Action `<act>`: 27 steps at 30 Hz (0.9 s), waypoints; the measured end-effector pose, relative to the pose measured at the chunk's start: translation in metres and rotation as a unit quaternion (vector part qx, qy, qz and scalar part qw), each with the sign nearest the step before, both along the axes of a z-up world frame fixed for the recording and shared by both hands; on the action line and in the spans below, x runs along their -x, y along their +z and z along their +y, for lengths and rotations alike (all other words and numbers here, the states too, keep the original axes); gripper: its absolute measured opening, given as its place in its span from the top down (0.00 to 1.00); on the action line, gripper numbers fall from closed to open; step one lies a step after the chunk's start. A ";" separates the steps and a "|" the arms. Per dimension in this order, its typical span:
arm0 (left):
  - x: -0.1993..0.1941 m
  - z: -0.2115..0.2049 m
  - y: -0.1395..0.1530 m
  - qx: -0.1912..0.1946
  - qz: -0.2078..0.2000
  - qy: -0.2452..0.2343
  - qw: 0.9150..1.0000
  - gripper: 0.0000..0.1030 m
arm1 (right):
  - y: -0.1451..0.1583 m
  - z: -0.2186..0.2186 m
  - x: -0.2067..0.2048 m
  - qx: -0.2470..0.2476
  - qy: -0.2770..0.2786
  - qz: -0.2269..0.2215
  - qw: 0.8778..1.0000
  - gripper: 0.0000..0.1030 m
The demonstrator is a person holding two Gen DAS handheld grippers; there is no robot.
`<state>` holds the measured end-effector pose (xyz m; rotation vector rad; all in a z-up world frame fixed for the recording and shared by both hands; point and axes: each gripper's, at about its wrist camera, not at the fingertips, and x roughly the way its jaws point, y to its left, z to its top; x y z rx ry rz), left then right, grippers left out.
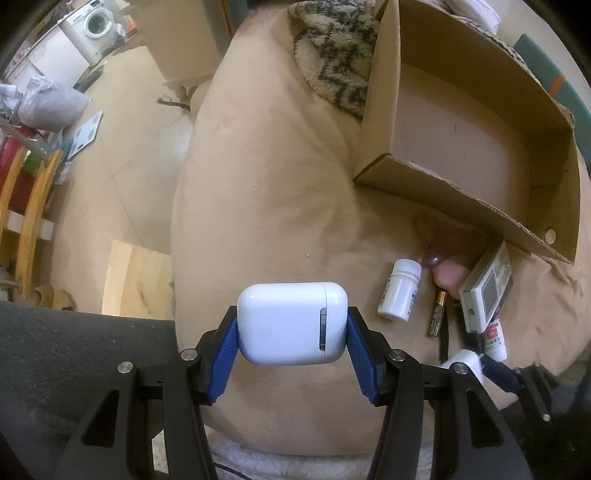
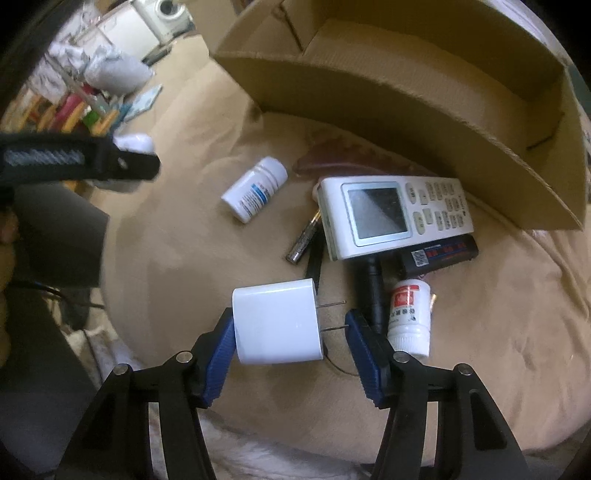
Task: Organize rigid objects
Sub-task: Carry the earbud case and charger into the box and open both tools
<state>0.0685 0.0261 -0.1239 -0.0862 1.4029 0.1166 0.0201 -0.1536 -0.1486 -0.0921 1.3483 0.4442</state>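
My left gripper [image 1: 291, 328] is shut on a white earbud case [image 1: 291, 323] and holds it above the tan blanket [image 1: 266, 177]. My right gripper [image 2: 290, 325] is shut on a white plug charger [image 2: 277, 323], its two prongs pointing right at the right finger. An open cardboard box [image 1: 461, 140] lies on the blanket, also in the right wrist view [image 2: 406, 92]. Below the box lie a white pill bottle [image 2: 255, 190], a battery [image 2: 303, 238], a white remote [image 2: 391, 216], a black battery pack [image 2: 439, 254] and a red-labelled bottle [image 2: 410, 319].
A patterned fleece [image 1: 332, 55] lies left of the box. A dark leather item [image 2: 332, 158] lies between the box and the remote. A black stick [image 2: 373, 291] lies under the remote. The floor at left holds a wooden board [image 1: 136, 280], shelving [image 1: 26, 192] and a washing machine [image 1: 98, 24].
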 end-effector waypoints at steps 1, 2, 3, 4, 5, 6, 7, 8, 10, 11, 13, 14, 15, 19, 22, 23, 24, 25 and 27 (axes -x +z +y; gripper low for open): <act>0.001 0.000 0.000 -0.003 -0.002 0.000 1.000 0.50 | 0.004 -0.004 0.000 -0.006 -0.005 -0.004 1.000 0.40; 0.001 0.000 0.001 -0.006 -0.004 0.000 1.000 0.50 | 0.009 -0.008 0.000 -0.011 -0.011 -0.009 1.000 0.40; 0.001 0.001 0.001 -0.007 -0.005 0.001 1.000 0.50 | 0.014 -0.010 0.000 -0.015 -0.016 -0.014 1.000 0.40; 0.001 0.001 0.001 -0.007 -0.006 0.002 1.000 0.50 | 0.019 -0.015 0.002 -0.021 -0.024 -0.021 0.999 0.40; 0.002 0.001 0.001 -0.009 -0.006 0.001 1.000 0.50 | 0.023 -0.020 0.002 -0.028 -0.033 -0.027 0.999 0.40; 0.002 0.001 0.000 -0.009 -0.007 0.000 1.000 0.50 | 0.027 -0.026 0.000 -0.035 -0.041 -0.033 0.998 0.40; 0.002 0.001 0.001 -0.008 -0.009 0.000 1.000 0.50 | 0.032 -0.031 0.001 -0.041 -0.051 -0.041 0.997 0.40; 0.003 0.001 0.001 -0.007 -0.010 -0.001 1.000 0.50 | 0.036 -0.037 0.001 -0.046 -0.059 -0.047 0.996 0.40; 0.003 -0.001 0.003 -0.014 -0.017 -0.007 1.000 0.50 | 0.045 -0.048 -0.001 -0.067 -0.080 -0.056 0.993 0.40; 0.004 -0.002 0.004 -0.016 -0.020 -0.009 1.000 0.50 | 0.049 -0.053 -0.004 -0.078 -0.093 -0.057 0.991 0.40; 0.005 -0.002 0.009 -0.016 -0.031 -0.008 0.999 0.50 | 0.055 -0.063 -0.006 -0.085 -0.116 -0.068 0.987 0.40; 0.005 -0.003 0.012 -0.020 -0.039 -0.009 0.999 0.50 | 0.055 -0.066 -0.006 -0.085 -0.124 -0.074 0.986 0.40; 0.005 -0.003 0.016 -0.026 -0.048 -0.011 0.998 0.50 | 0.058 -0.065 -0.007 -0.088 -0.132 -0.080 0.984 0.40; 0.006 -0.006 0.032 -0.036 -0.080 -0.015 0.996 0.50 | 0.073 -0.083 -0.012 -0.111 -0.159 -0.110 0.975 0.40; 0.004 -0.011 0.045 -0.043 -0.100 -0.022 0.994 0.50 | 0.084 -0.096 -0.019 -0.124 -0.176 -0.132 0.968 0.40; 0.003 -0.013 0.050 -0.044 -0.107 -0.025 0.993 0.50 | 0.088 -0.099 -0.020 -0.127 -0.181 -0.140 0.965 0.40; 0.001 -0.015 0.055 -0.046 -0.113 -0.027 0.992 0.50 | 0.094 -0.104 -0.024 -0.132 -0.187 -0.152 0.962 0.40; -0.001 -0.017 0.060 -0.048 -0.120 -0.030 0.991 0.50 | 0.099 -0.109 -0.025 -0.137 -0.191 -0.163 0.958 0.40; -0.005 -0.022 0.070 -0.050 -0.131 -0.036 0.990 0.50 | 0.112 -0.117 -0.030 -0.156 -0.199 -0.191 0.949 0.40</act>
